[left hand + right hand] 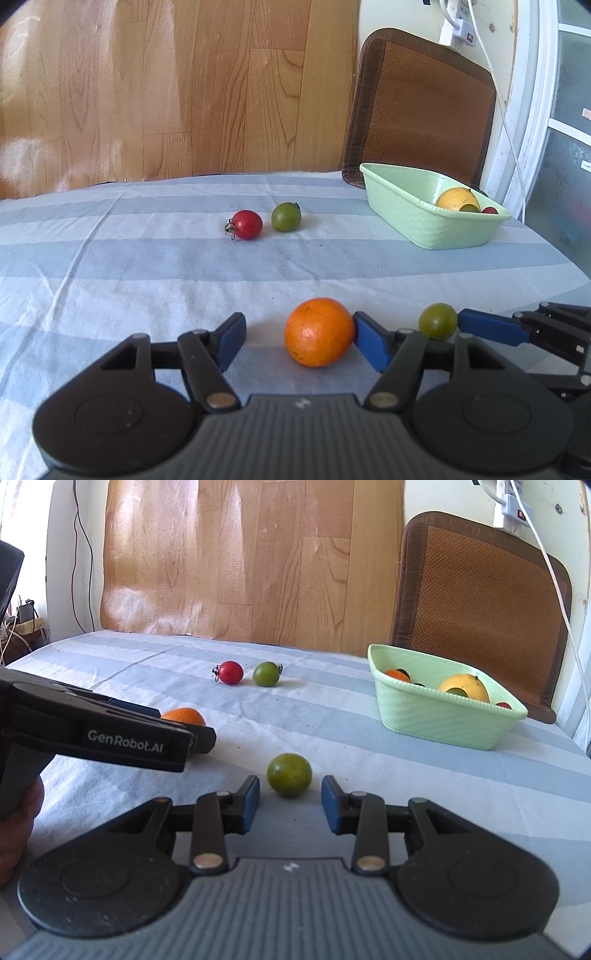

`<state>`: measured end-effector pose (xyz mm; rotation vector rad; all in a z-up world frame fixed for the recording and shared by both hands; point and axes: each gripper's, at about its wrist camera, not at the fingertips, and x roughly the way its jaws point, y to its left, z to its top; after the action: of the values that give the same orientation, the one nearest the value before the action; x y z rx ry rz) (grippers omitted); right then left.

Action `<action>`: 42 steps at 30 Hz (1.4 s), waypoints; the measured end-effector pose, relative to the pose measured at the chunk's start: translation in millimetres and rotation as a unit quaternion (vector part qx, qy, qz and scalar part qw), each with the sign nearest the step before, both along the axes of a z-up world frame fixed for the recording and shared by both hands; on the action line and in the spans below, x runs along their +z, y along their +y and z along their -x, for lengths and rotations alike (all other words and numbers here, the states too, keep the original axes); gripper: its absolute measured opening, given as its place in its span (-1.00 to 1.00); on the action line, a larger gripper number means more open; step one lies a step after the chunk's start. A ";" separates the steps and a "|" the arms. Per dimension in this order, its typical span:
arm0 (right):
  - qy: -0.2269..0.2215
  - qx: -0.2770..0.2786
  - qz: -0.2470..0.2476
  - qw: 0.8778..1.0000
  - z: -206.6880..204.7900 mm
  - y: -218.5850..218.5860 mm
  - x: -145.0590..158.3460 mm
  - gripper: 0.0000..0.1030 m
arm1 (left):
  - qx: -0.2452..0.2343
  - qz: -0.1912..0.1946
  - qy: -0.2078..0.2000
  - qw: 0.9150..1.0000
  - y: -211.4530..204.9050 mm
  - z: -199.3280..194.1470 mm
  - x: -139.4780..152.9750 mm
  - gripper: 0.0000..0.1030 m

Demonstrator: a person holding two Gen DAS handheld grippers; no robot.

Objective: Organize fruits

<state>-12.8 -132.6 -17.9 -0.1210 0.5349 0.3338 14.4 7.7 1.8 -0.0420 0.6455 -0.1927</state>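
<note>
- The orange (319,331) is found on the striped cloth (147,280), between the spread fingers of the left gripper (300,341); the right-hand blue pad (371,345) is seen touching its side, while the left-hand pad stands apart from it
- The near green tomato (289,774) is found on the cloth between the fingertips of the right gripper (290,805); the jaws are held apart, with a gap on either side, and no contact is observed
- Both grippers are held low over the cloth, side by side and pointing toward the far wall; in the right wrist view the left gripper (184,734) is seen from the side with the orange (183,716) partly hidden behind it
- Part of a hand (18,830) is visible at the left edge of the right wrist view, below the left gripper's body
- A red tomato (246,224) and a second green tomato (286,216) are noted farther back, just beside each other
- The pale green basket (417,218) stands at the far right of the cloth; a yellow fruit (457,198) and several smaller red, green and orange fruits are recorded inside
- A woven brown mat (424,103) is seen leaning behind the basket
</note>
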 end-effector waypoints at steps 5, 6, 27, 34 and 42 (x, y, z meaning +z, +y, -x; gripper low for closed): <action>-0.004 0.006 0.007 1.000 -2.2 3.6 0.4 -0.22 | -0.011 0.015 0.004 1.000 5.6 -0.5 0.3 0.25; -0.004 0.008 0.009 1.000 -3.0 4.4 0.5 -0.22 | -0.012 0.016 0.004 1.000 5.5 -1.0 0.5 0.25; -0.023 -0.014 -0.012 1.000 -8.9 -24.3 3.7 -0.43 | -0.051 -0.031 0.000 0.998 -41.9 -15.8 10.2 -0.25; -0.050 -0.035 -0.024 0.998 -14.5 -44.4 10.8 -0.44 | -0.064 -0.028 -0.007 0.998 -56.6 -34.6 24.2 -0.25; -0.100 -0.086 -0.045 0.990 -49.7 -84.8 35.4 -0.43 | -0.109 0.047 -0.002 0.993 -79.9 -98.6 60.4 -0.25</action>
<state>37.0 -217.4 17.5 -0.0199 0.3276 0.1739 113.0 -72.2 62.2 -0.0618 0.6370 -0.4345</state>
